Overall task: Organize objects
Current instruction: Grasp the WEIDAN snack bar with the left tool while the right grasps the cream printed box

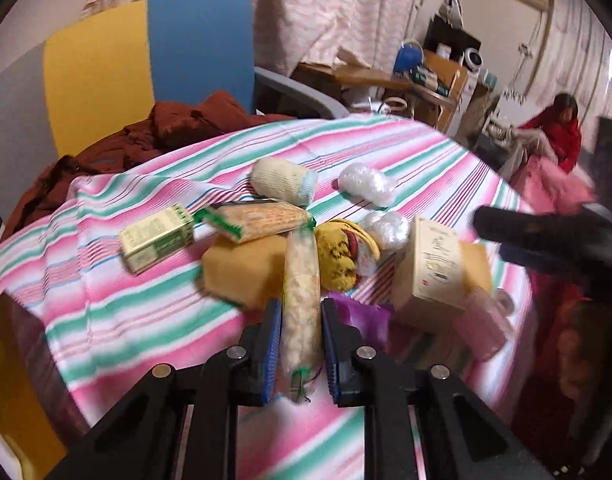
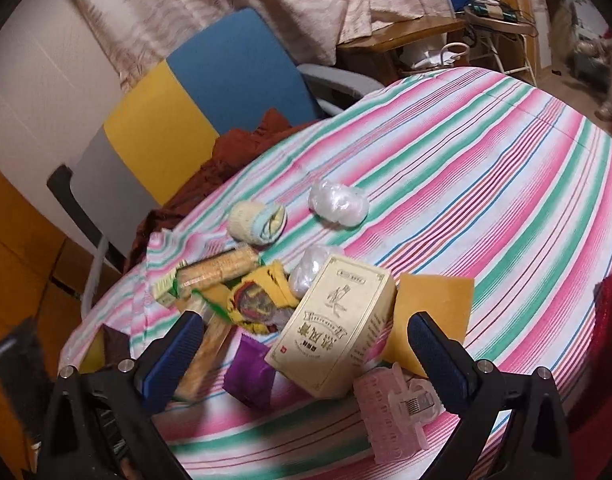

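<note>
**Left gripper clamped a cracker sleeve**

The left gripper (image 1: 302, 344) gripped a long cracker sleeve (image 1: 302, 300) between blue pads (image 1: 272, 356). Beyond lay a sponge (image 1: 242, 272), green box (image 1: 156, 242) and beige box (image 1: 435, 268) on the striped cloth (image 1: 146, 312).

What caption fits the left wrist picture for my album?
Left hand-held gripper pinches a long snack packet above the striped tablecloth.

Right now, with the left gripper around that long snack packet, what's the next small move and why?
Probably lift the long snack packet straight up a little before carrying it off. The left gripper has its blue pads on either side of the packet, whose far end lies against the yellow pouch and orange sponge. The right gripper is wide open over the cream box, holding nothing.
</note>
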The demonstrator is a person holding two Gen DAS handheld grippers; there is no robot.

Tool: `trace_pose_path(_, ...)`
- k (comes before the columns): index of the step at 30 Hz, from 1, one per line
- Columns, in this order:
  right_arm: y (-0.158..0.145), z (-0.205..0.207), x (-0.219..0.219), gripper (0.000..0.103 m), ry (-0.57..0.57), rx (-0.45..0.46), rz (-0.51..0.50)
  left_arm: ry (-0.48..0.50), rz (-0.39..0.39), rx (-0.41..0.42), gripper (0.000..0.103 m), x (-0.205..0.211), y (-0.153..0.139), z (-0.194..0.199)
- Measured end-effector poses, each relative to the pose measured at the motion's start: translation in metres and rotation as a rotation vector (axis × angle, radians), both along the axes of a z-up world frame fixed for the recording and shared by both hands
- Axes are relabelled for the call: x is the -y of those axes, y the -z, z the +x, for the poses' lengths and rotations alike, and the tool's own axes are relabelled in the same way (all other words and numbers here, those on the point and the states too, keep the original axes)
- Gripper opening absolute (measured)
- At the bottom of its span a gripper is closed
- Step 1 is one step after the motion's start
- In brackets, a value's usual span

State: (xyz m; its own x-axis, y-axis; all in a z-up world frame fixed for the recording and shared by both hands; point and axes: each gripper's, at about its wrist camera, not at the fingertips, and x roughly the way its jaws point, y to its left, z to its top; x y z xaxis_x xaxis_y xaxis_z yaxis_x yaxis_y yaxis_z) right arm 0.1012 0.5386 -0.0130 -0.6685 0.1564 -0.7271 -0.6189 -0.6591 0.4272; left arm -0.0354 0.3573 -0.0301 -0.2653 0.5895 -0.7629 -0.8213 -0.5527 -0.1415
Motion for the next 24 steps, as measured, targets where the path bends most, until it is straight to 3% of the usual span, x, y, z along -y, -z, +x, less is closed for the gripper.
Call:
trace_pose_path(4, 0.009, -0.015, 0.006, 0.102, -0.045, 0.091, 0.013, -0.022, 0.03, 0.017, 0.019, 0.028, -0.005, 0.009)
trace_pose_path(7, 0.019, -0.026, 0.008, 0.095, -0.073, 0.165, 0.022, -0.013, 0.011, 0.024, 0.019, 0.041, 0.0, 0.017)
trace_pose_path(12, 0.034, -0.035, -0.001, 0.095, -0.064, 0.228, -0.011, 0.027, -0.022, 0.061, 0.019, 0.052, 0.014, 0.036)
trace_pose_path(15, 0.04, -0.036, -0.012, 0.095, -0.038, 0.216, -0.069, 0.048, -0.047, 0.045, 0.03, 0.049, 0.02, 0.048)
trace_pose_path(18, 0.043, -0.043, -0.009, 0.095, -0.048, 0.246, -0.047, 0.061, -0.063, 0.037, 0.034, 0.045, 0.025, 0.054)
trace_pose_path(19, 0.044, -0.046, -0.006, 0.093, -0.061, 0.265, -0.024, 0.063, -0.076, 0.035, 0.034, 0.043, 0.029, 0.055)
trace_pose_path(21, 0.043, -0.049, -0.001, 0.073, -0.085, 0.291, 0.031, 0.058, -0.094, 0.021, 0.035, 0.04, 0.033, 0.054)
trace_pose_path(24, 0.044, -0.046, -0.002, 0.065, -0.092, 0.279, 0.018, 0.072, -0.097, 0.002, 0.034, 0.038, 0.034, 0.055)
